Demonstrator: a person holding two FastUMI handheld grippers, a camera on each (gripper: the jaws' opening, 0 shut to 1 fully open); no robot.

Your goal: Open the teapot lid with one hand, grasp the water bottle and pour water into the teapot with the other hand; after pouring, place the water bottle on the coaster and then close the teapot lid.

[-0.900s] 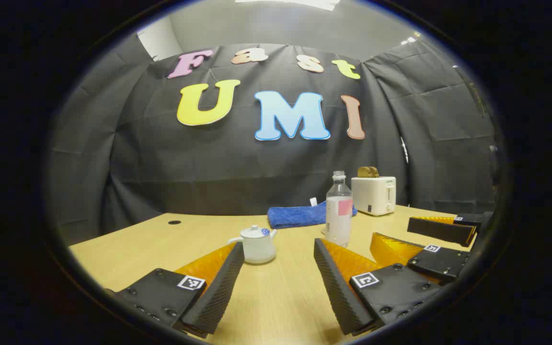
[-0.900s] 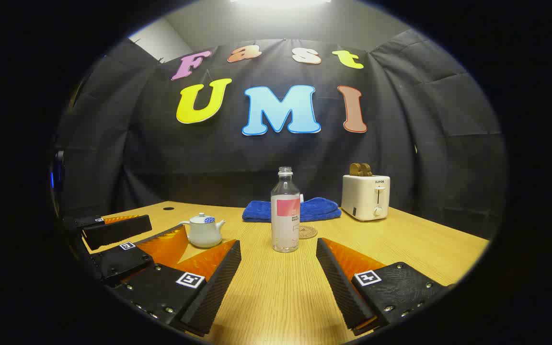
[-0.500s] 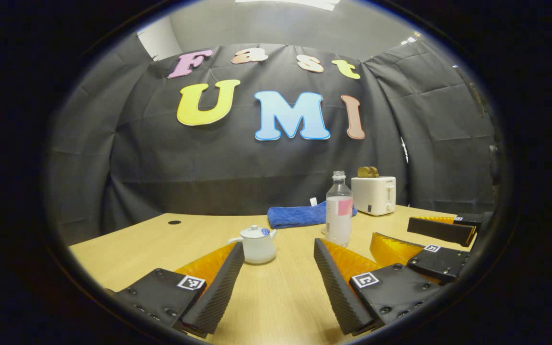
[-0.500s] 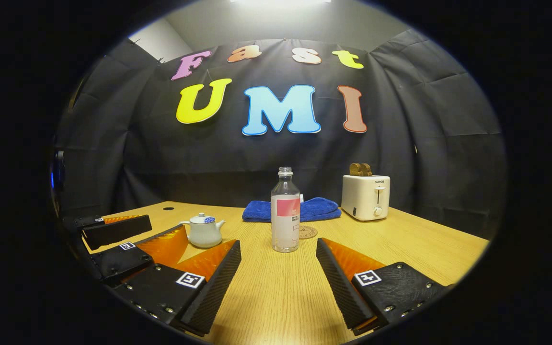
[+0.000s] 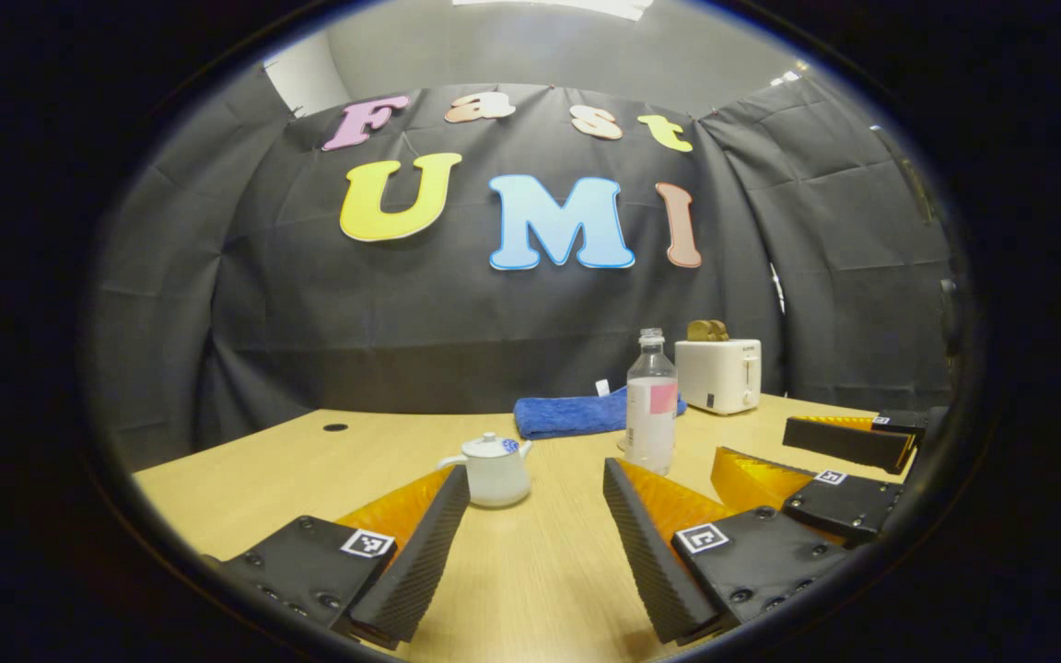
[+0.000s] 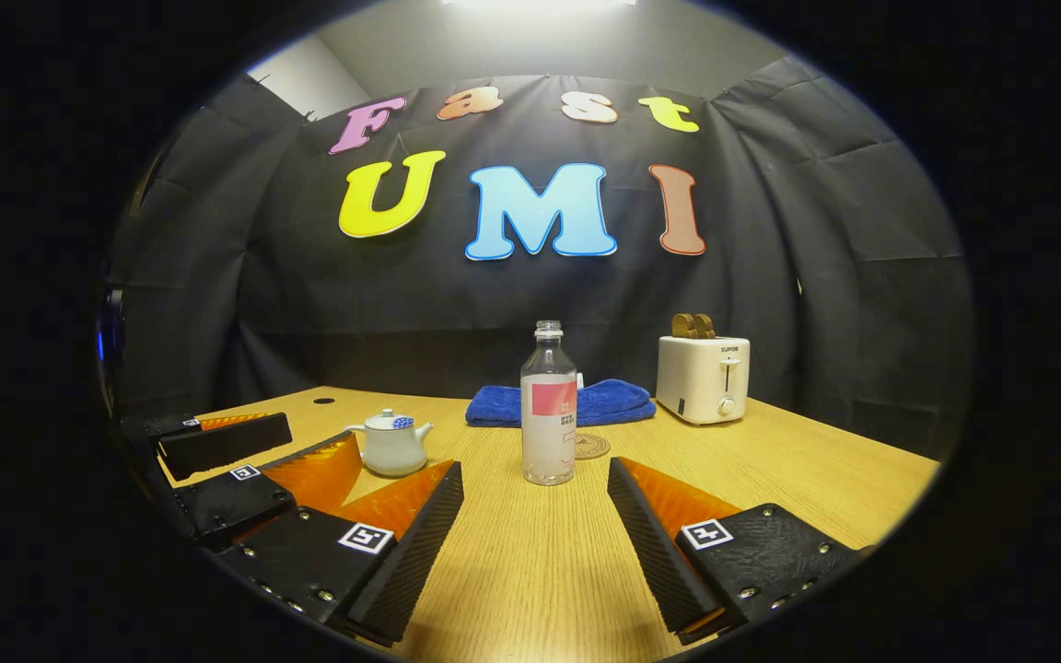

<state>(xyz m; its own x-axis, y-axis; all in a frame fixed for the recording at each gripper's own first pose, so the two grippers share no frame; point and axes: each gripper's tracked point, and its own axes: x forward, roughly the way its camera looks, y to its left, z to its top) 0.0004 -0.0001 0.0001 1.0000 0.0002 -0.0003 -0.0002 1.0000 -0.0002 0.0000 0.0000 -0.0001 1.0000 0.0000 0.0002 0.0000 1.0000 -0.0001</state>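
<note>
the teapot (image 5: 494,471) sits upright on the counter (image 5: 530,571), lid (image 5: 488,446) seated, spout toward the left of the left gripper view. it lies ahead of the left claw (image 5: 535,483), slightly off toward that claw's left finger, so the left claw is judged the nearer one for lifting the lid. what the teapot holds cannot be told while the lid is on.

the water bottle (image 6: 549,410) stands upright, long axis vertical, cap off, directly ahead of the right claw (image 6: 535,479) and centred on the gap between its fingers; a straight advance would likely bring it between them. water fills most of the clear body (the exact level is hard to read).

the coaster (image 6: 590,446) lies flat just behind the bottle and to its right, with nothing on it.

both claws are spread wide, gripping nothing, low over the counter and short of their targets. the right claw (image 5: 793,456) also appears at the right of the left gripper view, beside the bottle's line.

farther back: a folded blue towel (image 6: 586,401) and a toaster (image 6: 702,378) with bread in its slots.
</note>
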